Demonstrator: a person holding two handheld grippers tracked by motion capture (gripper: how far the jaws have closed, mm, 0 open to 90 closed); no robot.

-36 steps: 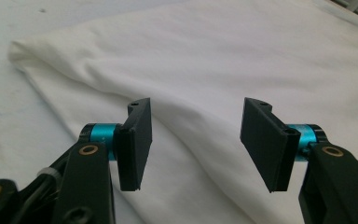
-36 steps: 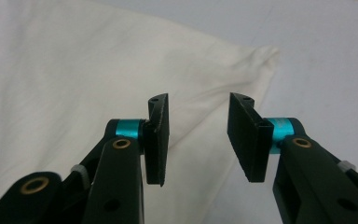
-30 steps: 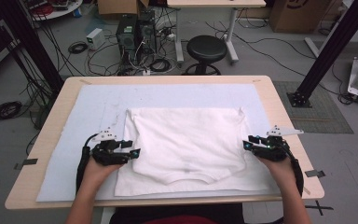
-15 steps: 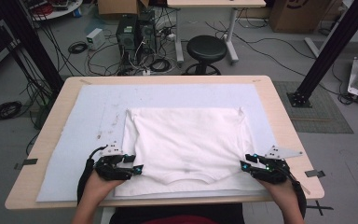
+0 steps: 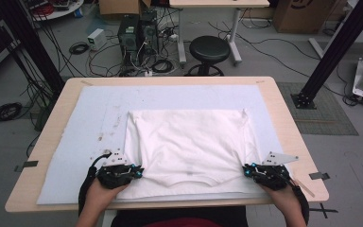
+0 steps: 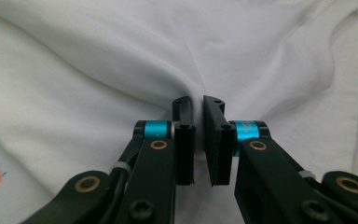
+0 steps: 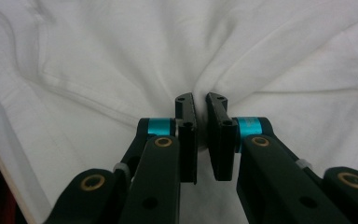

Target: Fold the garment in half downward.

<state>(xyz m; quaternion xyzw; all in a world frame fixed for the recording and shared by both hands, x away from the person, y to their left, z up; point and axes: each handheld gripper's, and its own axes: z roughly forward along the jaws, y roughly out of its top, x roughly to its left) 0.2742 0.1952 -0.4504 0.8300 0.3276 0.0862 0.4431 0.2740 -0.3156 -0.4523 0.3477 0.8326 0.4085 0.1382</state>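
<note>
White cotton, folded and flat: the T-shirt [image 5: 189, 144] lies in the middle of the table, on a pale blue mat [image 5: 85, 123], its neckline turned toward the person's edge. And both near corners are being pinched at once!

Down at the left corner, the left gripper [image 5: 137, 171] has just been closing, and in the left gripper view you see it plainly: the left gripper [image 6: 198, 105] has its jaws nipped together on a ridge of cloth, folds radiating away from the pinch. Over on the other side, the right gripper [image 5: 248, 170] has been closing too. The right gripper view gives us the same story, the right gripper [image 7: 199, 100] clamped on a bunched crease of the T-shirt [image 7: 121, 56], the hem seam running off to one side.

Both hands sit low at the near edge of the wooden table [image 5: 293, 137], cables trailing back over the wrists.

Beyond the table, a black stool [image 5: 210, 49] stands on the grey floor, computer towers [image 5: 138, 33] beside it among loose cables, and a black frame post [image 5: 338, 49] rises at the right.
</note>
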